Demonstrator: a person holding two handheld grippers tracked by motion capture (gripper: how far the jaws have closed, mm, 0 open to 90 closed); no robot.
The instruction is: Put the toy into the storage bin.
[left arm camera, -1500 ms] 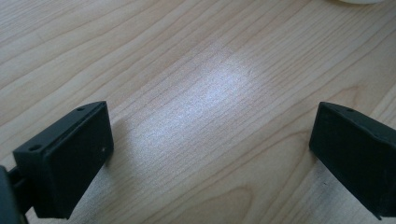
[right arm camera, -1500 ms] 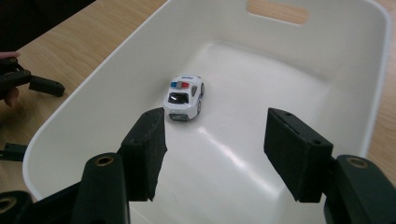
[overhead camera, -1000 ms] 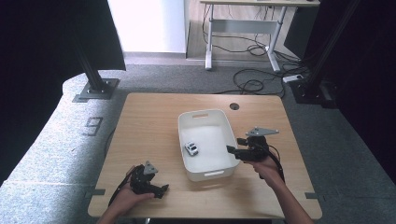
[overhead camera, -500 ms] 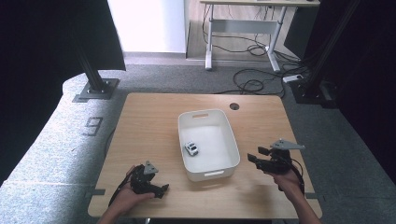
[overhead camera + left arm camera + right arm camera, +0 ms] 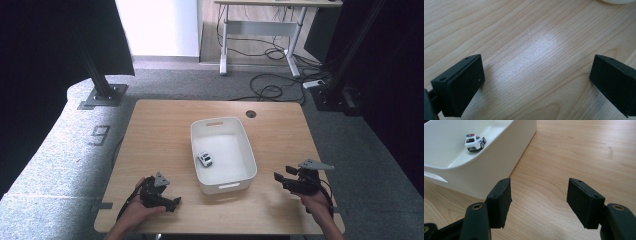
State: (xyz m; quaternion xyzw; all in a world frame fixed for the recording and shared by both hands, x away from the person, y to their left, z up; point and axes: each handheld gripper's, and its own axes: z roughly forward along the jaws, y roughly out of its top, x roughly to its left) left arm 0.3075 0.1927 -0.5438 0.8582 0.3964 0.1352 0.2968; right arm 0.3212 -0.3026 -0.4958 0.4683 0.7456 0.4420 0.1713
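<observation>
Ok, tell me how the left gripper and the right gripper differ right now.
The left gripper rests at the table's near left corner, well left of the white bin; the right gripper sits on the bin's right, closer to it. The left gripper points right, the right gripper left, toward the bin holding the toy police car. Both are open and empty.

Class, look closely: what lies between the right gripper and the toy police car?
The white bin's side wall: the toy police car sits inside it, while the open right gripper hovers outside over bare wood, as the right gripper view shows.
</observation>
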